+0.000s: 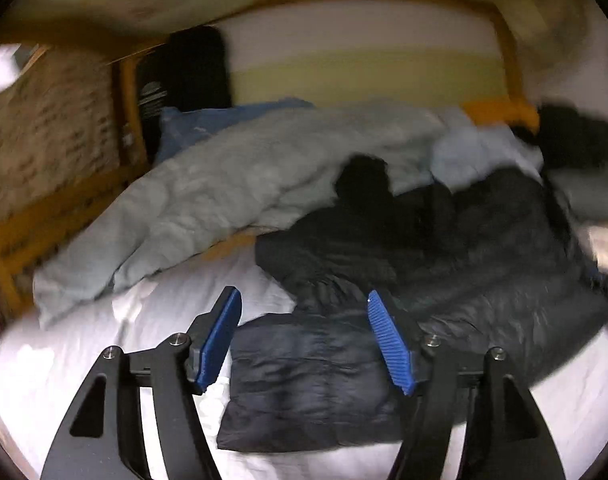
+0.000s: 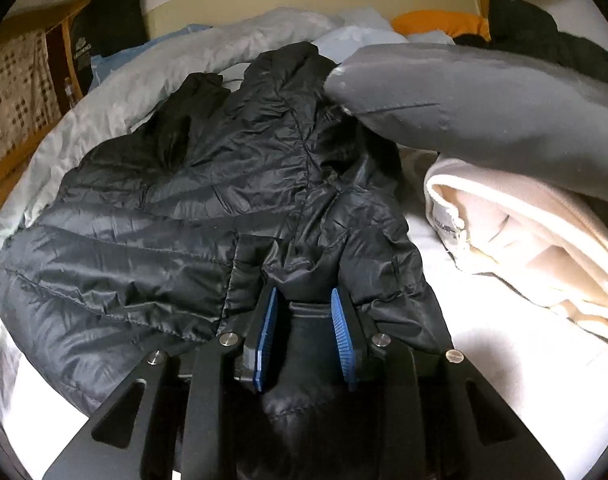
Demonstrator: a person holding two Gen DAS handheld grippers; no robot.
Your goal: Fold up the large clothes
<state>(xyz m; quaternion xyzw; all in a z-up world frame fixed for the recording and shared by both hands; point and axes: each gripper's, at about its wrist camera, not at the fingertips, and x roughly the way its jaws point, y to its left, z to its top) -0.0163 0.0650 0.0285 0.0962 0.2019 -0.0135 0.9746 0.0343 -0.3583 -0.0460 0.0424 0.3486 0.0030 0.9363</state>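
A black quilted puffer jacket point(image 1: 444, 256) lies spread on the white bed sheet point(image 1: 64, 364), one sleeve end lying toward me. My left gripper point(image 1: 302, 300) is open and empty, just above that sleeve end point(image 1: 304, 380). In the right wrist view the same jacket point(image 2: 192, 208) fills the middle. My right gripper point(image 2: 304, 300) has its blue pads point(image 2: 340, 332) partly closed around a fold of the jacket's edge, with fabric bunched between them.
A pale grey duvet point(image 1: 224, 184) is heaped at the back left. A grey pillow point(image 2: 484, 96) and a cream garment point(image 2: 524, 240) lie to the right. An orange cushion point(image 2: 436, 20), dark clothes point(image 2: 544, 36) and the wooden bed frame point(image 1: 32, 232) are behind.
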